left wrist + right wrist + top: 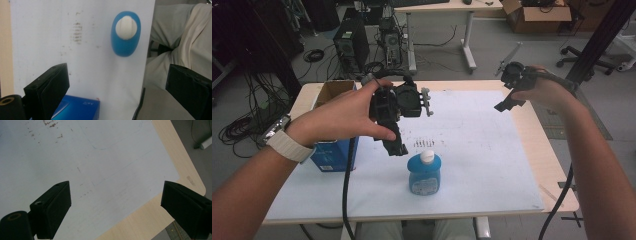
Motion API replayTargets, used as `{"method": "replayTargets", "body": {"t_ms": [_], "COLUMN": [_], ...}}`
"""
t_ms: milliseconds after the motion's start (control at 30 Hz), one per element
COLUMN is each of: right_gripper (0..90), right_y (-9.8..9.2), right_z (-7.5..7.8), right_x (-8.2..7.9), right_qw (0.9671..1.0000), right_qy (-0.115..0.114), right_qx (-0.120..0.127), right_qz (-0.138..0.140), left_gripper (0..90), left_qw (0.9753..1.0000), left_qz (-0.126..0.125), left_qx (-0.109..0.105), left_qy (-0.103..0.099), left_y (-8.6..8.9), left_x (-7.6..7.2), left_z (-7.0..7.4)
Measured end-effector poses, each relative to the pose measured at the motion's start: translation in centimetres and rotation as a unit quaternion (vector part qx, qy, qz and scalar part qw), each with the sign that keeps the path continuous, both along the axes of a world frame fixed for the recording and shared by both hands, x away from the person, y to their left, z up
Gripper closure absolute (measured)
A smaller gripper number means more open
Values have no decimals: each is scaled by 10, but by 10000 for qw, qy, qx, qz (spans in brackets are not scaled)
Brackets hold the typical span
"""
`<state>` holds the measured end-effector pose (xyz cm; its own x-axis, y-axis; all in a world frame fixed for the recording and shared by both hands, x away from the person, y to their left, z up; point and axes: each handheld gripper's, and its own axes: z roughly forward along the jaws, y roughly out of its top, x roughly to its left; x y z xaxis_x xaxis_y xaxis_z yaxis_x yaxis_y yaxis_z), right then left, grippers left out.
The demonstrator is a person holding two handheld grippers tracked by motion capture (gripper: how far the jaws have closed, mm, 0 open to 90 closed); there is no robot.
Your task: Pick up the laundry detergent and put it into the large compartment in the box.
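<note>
Bottle (pixel 425 174), blue with a white cap, stands upright on the white sheet (pixel 472 150) in the high view, at five o'clock from the left gripper (pixel 395 131), which hangs above it; the right gripper (pixel 510 102) is at two o'clock, well apart.

Left gripper view: jaws wide apart, empty, bottle at twelve o'clock, blue box (pixel 77 107) at seven.

Right gripper view: jaws wide apart, holding nothing, over bare sheet.

My left wrist wears a watch on a white ribbed band (pixel 288 145). Each hand-held gripper, left (pixel 395 111) and right (pixel 514 85), is black and blocky, with square jaw pads and a trailing black cable (pixel 346 195). My trousers (pixel 185 35) are light beige.
</note>
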<state>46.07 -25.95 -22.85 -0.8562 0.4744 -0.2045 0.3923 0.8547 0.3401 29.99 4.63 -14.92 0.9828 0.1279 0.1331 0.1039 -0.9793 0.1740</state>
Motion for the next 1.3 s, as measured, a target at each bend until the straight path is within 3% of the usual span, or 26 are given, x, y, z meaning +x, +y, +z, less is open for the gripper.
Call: {"method": "replayTargets", "body": {"t_ms": [233,500,867,1300], "right_gripper": [92,93,92,92], "right_y": [1,3,3,4], "right_z": [1,1,1,0], "right_x": [-1,0,0,0], "right_qw": [10000,10000,10000,10000], "right_qy": [-27,-35,-49,-67], "right_qx": [2,-14,-47,2], "right_qz": [35,51,53,66], "left_gripper": [50,50,49,52], "left_qw": [9999,9999,9996,9995], "left_qz": [-31,-115,-269,-280], "left_qx": [-96,-65,21,70], "left_qy": [16,57,79,137], "left_y": [-10,-18,-34,-43], "left_x": [-1,-1,-2,-2], "left_z": [-4,-13,-34,-55]}}
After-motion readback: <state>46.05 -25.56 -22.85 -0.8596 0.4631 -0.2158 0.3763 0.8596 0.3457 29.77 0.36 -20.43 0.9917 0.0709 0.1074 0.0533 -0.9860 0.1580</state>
